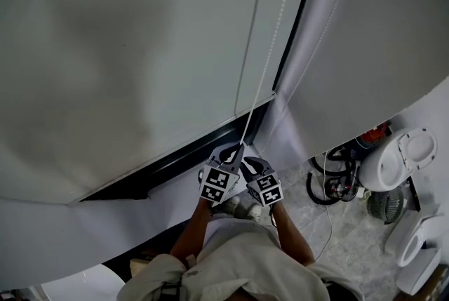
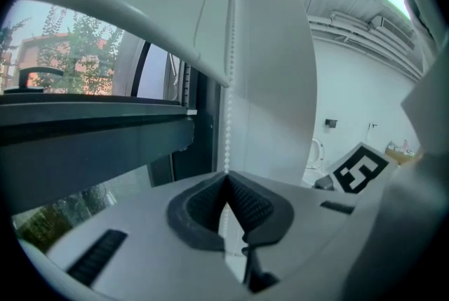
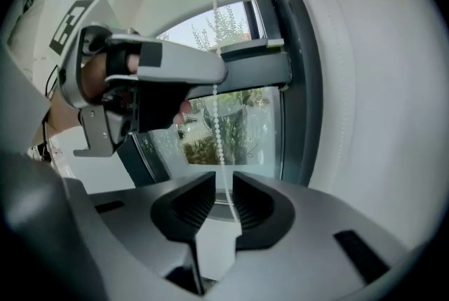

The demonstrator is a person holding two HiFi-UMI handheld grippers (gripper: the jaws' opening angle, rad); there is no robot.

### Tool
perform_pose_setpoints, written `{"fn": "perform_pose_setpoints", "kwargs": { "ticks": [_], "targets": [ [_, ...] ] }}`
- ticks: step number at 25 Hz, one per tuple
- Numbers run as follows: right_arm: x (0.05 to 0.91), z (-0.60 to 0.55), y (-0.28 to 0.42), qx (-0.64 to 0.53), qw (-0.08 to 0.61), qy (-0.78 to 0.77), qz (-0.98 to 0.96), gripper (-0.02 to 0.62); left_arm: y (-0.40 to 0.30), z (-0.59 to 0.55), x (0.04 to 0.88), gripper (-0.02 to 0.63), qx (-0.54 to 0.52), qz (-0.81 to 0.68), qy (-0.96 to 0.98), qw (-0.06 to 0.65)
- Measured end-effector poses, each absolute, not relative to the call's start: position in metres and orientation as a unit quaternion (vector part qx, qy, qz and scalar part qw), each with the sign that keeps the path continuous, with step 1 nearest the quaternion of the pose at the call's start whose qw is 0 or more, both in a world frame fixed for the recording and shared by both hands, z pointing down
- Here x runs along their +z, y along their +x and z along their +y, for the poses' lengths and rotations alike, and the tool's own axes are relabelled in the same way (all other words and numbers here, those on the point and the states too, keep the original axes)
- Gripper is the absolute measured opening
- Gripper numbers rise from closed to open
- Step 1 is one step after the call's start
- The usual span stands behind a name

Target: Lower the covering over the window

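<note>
Pads [image 2: 254, 205] of the left gripper [image 2: 226, 179], dark and ribbed, are pressed together on the white beaded pull chain [image 2: 229, 117], which runs straight up from the pinch. Just beside and a little lower on that chain, the right gripper [image 3: 223, 186] has its own dark ribbed pads [image 3: 188, 207] standing apart. The chain hangs through the gap, and as far as I can make out it touches neither pad. From the two grippers the chain climbs along the right edge of the pale grey roller blind [image 1: 112, 68]. The blind's white bottom bar [image 2: 140, 22] hangs partway down the dark-framed window [image 3: 303, 82], with a stretch of glass and green trees showing below it. To the right hangs a second pale fabric panel [image 1: 372, 47], and below that, on the mottled floor, stands a white toilet [image 1: 393, 161].
</note>
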State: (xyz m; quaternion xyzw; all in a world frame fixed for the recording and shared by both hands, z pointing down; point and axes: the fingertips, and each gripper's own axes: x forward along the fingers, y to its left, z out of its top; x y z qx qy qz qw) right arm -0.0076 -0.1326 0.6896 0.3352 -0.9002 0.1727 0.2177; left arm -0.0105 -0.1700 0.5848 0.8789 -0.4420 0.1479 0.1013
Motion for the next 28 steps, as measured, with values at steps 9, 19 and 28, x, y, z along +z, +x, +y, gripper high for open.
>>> {"fn": "perform_pose_setpoints", "kwargs": {
  "ticks": [9, 19, 28],
  "targets": [
    [0.627, -0.131, 0.016, 0.142, 0.146, 0.377, -0.903, 0.075, -0.010, -0.162, 0.590, 0.014, 0.141, -0.445, 0.879, 0.098],
    [0.578, -0.127, 0.030, 0.100, 0.116, 0.402, -0.903, 0.017, -0.011, -0.156, 0.589, 0.014, 0.137, -0.449, 0.878, 0.096],
    [0.563, -0.126, 0.033, 0.084, 0.114, 0.409, -0.902, 0.017, -0.011, -0.153, 0.588, 0.014, 0.134, -0.448, 0.878, 0.099]
  ]
}}
